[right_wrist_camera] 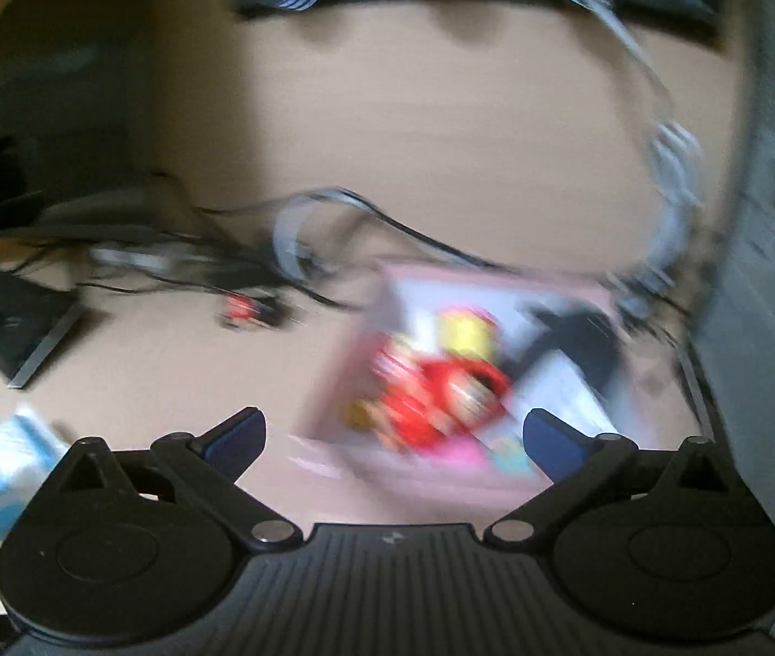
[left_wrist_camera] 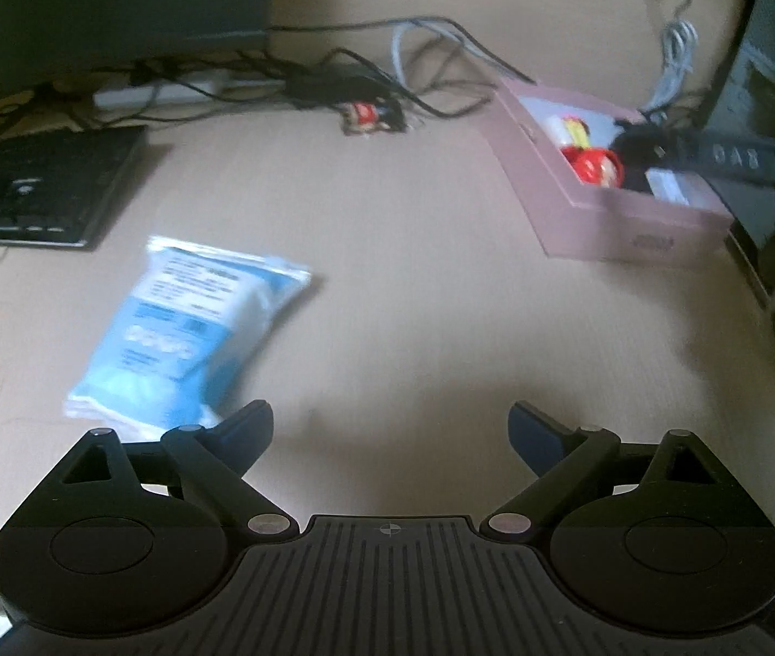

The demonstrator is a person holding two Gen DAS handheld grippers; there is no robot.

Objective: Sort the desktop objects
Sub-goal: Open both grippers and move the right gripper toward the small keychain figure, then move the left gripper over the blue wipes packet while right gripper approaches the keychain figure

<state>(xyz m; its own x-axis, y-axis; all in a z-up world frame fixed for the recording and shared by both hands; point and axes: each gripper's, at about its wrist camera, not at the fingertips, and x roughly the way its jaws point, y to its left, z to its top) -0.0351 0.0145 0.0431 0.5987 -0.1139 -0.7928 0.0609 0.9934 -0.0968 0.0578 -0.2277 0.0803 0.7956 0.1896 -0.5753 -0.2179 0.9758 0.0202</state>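
Observation:
A blue and white plastic packet [left_wrist_camera: 185, 328] lies on the beige desk, just ahead and left of my left gripper [left_wrist_camera: 390, 432]. That gripper is open with only bare desk between its fingers. An open pink box [left_wrist_camera: 606, 224] stands at the right with a red item [left_wrist_camera: 592, 164] and other things inside. The right wrist view is blurred: my right gripper [right_wrist_camera: 395, 432] is open and hangs over the near side of the pink box [right_wrist_camera: 431, 470], above the red item [right_wrist_camera: 442, 388] and a yellow one [right_wrist_camera: 467, 333]. The packet [right_wrist_camera: 5, 464] shows at the far left.
A tangle of black and white cables [left_wrist_camera: 365, 76] runs along the back, with a small red object [left_wrist_camera: 368, 116] among them. A flat black device [left_wrist_camera: 37, 191] lies at the left. Dark equipment [left_wrist_camera: 770, 109] stands to the right of the box.

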